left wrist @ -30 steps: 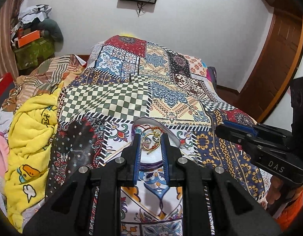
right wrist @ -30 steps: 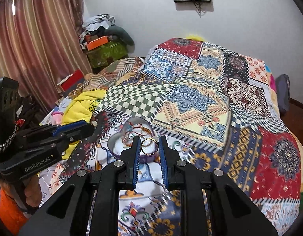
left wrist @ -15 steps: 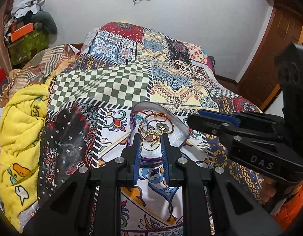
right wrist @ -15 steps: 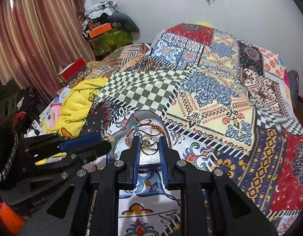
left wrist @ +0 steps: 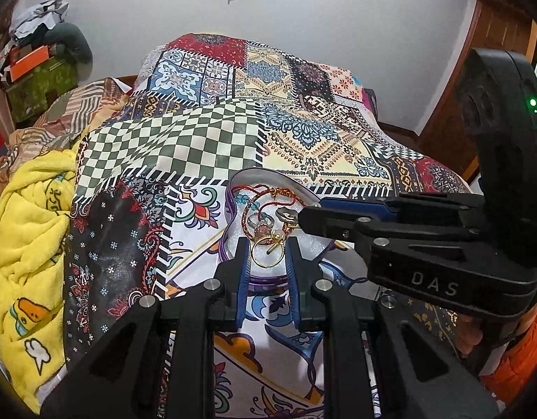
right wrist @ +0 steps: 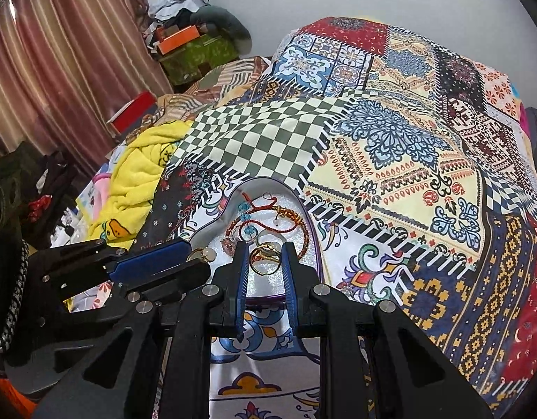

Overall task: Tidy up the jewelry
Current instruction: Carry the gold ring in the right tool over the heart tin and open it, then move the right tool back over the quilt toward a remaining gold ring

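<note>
A heart-shaped tray with a purple rim and a white glittery floor lies on the patchwork bedspread. Red cord bracelets and beads lie tangled in it. My left gripper hangs over the tray's near edge, shut on a gold ring. From the right wrist view the left gripper comes in at the left. My right gripper is shut on another gold ring just over the tray. In the left wrist view the right gripper reaches in from the right, close beside the left.
A yellow blanket is bunched at the bed's left side. Boxes and clothes are piled by the striped curtain. A wooden door stands at the right. A hand with an orange sleeve holds the right gripper.
Both grippers have moved forward and down to the tray, each still holding its ring. They have also drawn closer together, so each now fills more of the other's view.
</note>
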Demonstrator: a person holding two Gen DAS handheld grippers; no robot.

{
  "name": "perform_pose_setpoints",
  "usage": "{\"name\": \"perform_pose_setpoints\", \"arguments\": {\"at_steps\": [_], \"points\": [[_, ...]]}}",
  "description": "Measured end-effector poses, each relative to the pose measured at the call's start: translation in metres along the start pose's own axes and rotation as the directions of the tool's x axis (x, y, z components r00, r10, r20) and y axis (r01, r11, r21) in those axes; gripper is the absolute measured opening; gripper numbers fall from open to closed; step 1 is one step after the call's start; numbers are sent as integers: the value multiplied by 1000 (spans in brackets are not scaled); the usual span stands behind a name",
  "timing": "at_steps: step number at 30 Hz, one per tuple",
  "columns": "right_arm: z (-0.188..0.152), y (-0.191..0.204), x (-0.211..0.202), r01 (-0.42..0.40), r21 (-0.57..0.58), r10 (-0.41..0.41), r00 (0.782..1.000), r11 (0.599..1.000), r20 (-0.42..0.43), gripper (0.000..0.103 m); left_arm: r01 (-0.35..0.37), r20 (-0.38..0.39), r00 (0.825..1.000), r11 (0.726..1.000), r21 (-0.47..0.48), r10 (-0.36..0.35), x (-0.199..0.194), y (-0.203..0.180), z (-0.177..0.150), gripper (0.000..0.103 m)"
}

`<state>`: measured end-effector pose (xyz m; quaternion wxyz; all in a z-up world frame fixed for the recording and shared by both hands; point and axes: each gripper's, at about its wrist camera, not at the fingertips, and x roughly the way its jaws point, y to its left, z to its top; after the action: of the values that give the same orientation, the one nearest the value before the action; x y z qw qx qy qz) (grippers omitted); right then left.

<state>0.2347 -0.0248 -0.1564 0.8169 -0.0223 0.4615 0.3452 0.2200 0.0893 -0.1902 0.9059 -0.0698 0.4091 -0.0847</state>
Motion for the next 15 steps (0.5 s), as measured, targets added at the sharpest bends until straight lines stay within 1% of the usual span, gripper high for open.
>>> {"name": "perform_pose_setpoints", "arguments": {"at_steps": [3,9,15], "points": [[-1,-1,2,0,7,0,1000,1000,-10,17,3,1,1000,1000,-1,-3,0,0,0,18],[-1,-1,2,25,1,-25,999,1000,-20,17,2,-8,1000,1000,0,-2,1,-1,0,18],[1,-2,-6,20,6,-20,1000,1000,-16,18,-4,-14,1000,1000,0,4,-2,-1,1,18]]}}
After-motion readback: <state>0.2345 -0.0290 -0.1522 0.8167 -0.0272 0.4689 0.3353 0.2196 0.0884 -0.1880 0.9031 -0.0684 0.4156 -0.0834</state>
